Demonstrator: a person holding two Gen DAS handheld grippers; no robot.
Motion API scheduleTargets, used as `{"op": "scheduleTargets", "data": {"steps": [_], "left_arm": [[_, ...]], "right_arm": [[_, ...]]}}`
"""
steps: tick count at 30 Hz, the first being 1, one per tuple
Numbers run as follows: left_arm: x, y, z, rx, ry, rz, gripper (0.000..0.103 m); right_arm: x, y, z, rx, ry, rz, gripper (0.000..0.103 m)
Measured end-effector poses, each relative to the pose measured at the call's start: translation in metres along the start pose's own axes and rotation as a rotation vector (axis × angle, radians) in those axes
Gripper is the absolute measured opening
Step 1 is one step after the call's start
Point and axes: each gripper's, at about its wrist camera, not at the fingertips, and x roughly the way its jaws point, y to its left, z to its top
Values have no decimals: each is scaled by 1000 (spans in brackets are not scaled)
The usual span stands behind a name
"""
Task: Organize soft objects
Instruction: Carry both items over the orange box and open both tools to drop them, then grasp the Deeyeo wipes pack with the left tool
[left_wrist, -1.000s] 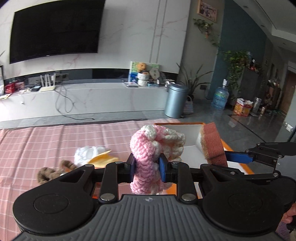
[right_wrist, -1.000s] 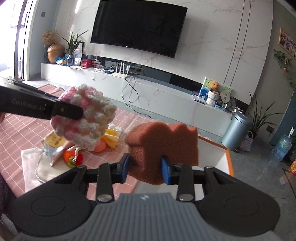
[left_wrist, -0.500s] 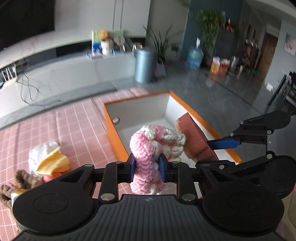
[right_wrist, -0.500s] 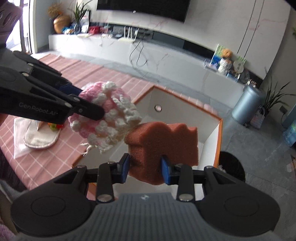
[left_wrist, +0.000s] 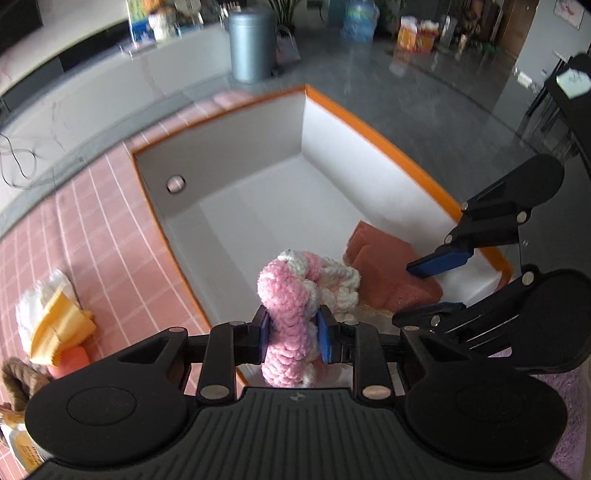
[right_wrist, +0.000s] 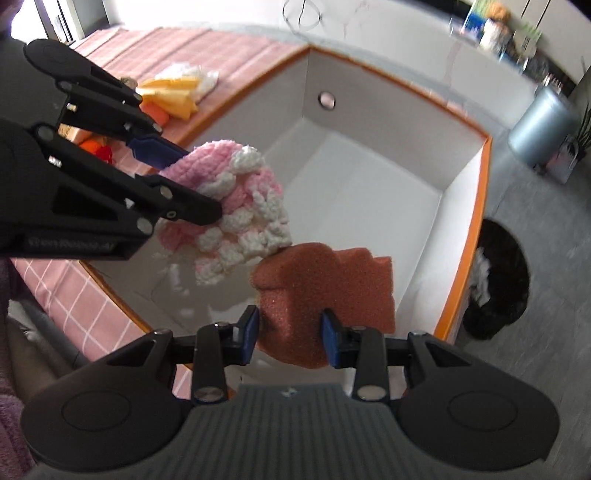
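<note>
Presently listed: one crocheted pink-and-white piece (left_wrist: 295, 295), pinched between the blue pads of the left gripper (left_wrist: 291, 334); one terracotta foam sponge (right_wrist: 325, 295), clamped at its lower part by the right gripper (right_wrist: 291, 334). Both tongs stand narrow, closed on their loads, and both point steeply down over the orange-rimmed white box (left_wrist: 388, 147), whose floor looks bare in both views. In the right wrist view, the crochet's lower edge appears to touch the sponge's upper corner, though depth there is hard to judge. Hazards, as judged: (1) the two loads hang close together, so a release made now could let yarn loops catch on the foam or on a pad (left_wrist: 322, 332), dragging one piece out as the gripper lifts; (2) the two grippers crowd the same near corner of the box, and a small sideways drift could knock one against the other and loosen a grip early; (3) the sponge sits close to the near right rim in the left wrist view, so dropped there it might land on the edge and tip outside onto the floor; (4) foam springs back when freed and may bounce. Also on the pink checked cloth (left_wrist: 103, 236) beside the box: a yellow-and-white cloth heap (left_wrist: 55, 314), unsorted and well apart from both grippers.
</note>
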Motion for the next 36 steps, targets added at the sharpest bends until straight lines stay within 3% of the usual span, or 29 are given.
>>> {"op": "scheduleTargets", "data": {"steps": [6, 8, 9, 10, 13, 16, 19, 22, 28, 30, 32, 36], "left_arm": [[9, -10, -5, 48, 47, 28, 37], [7, -10, -6, 41, 46, 29, 49], [5, -9, -7, 35, 36, 28, 64], [2, -9, -7, 30, 23, 28, 71], [-7, -5, -9, 12, -11, 30, 71], [-23, -1, -16, -28, -75, 22, 71], [-45, -2, -30, -42, -179, 38, 71], [-60, -1, -43, -52, -238, 55, 72], [-89, 21, -72, -136, -340, 43, 72], [-102, 31, -85, -162, -395, 31, 72], [-112, 40, -95, -195, -420, 51, 72], [-130, 63, -119, -264, -481, 91, 72]], "right_arm": [[8, -8, 16, 19, 26, 31, 29], [10, -9, 19, 23, 25, 31, 30], [9, -9, 19, 27, 22, 29, 30], [9, -8, 17, 30, 18, 25, 30], [6, -3, 10, 39, -4, 15, 31], [-2, 6, 0, 50, -57, -11, 43], [-18, 19, -10, 73, -137, -42, 48], [-33, 30, -15, 113, -239, -86, 62], [-55, 65, -19, 187, -460, -170, 63], [-58, 80, -19, 192, -505, -180, 64], [-59, 95, -18, 203, -554, -185, 69], [-53, 124, -11, 246, -608, -175, 69]]}}
